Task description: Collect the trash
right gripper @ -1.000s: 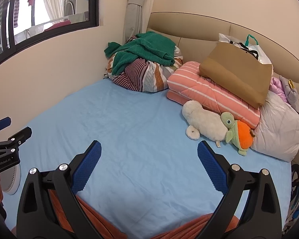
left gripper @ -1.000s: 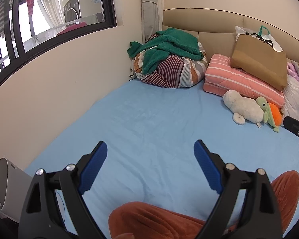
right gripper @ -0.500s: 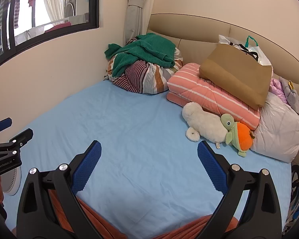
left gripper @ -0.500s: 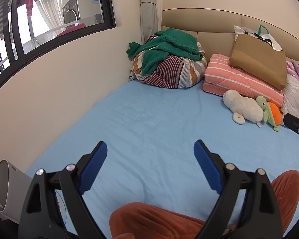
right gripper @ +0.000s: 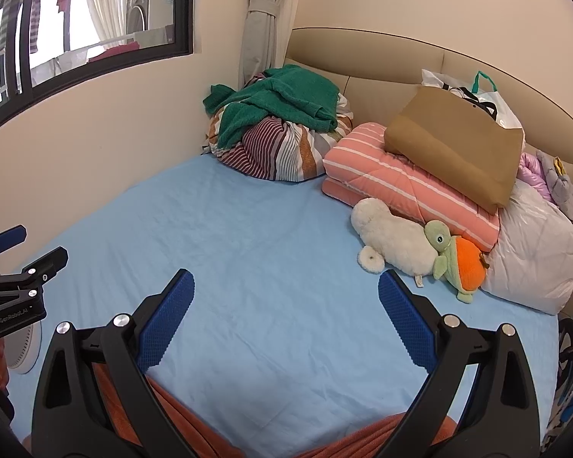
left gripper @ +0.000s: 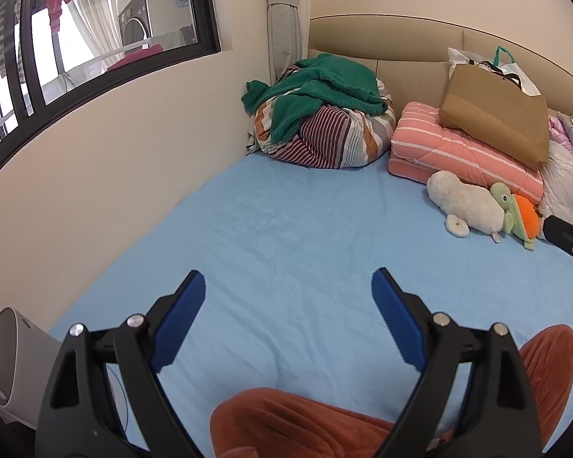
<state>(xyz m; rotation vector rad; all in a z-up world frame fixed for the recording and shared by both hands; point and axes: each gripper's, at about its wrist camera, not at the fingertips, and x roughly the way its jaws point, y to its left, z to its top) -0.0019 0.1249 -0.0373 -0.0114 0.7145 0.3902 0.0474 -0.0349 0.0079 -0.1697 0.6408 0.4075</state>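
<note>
My left gripper [left gripper: 287,278] hangs open over the blue bed sheet [left gripper: 286,221], with nothing between its blue pads. My right gripper [right gripper: 286,278] is open too, above the same sheet [right gripper: 248,229], and it holds nothing. Each gripper shows at the edge of the other's view: the right gripper [left gripper: 569,236] and the left gripper [right gripper: 19,267]. No loose trash is visible on the sheet. At the headboard a brown paper bag [left gripper: 496,122] [right gripper: 454,149] leans on a pink striped quilt [right gripper: 401,187], with a white plastic bag [right gripper: 504,108] behind it.
A striped bundle topped by a green towel [left gripper: 324,114] fills the far corner. A white plush [right gripper: 393,240] and a green-orange turtle plush [right gripper: 462,259] lie beside a white pillow [right gripper: 534,259]. A person's rust-coloured trouser legs [left gripper: 305,420] are below me. A white round fan [left gripper: 7,355] stands at the left.
</note>
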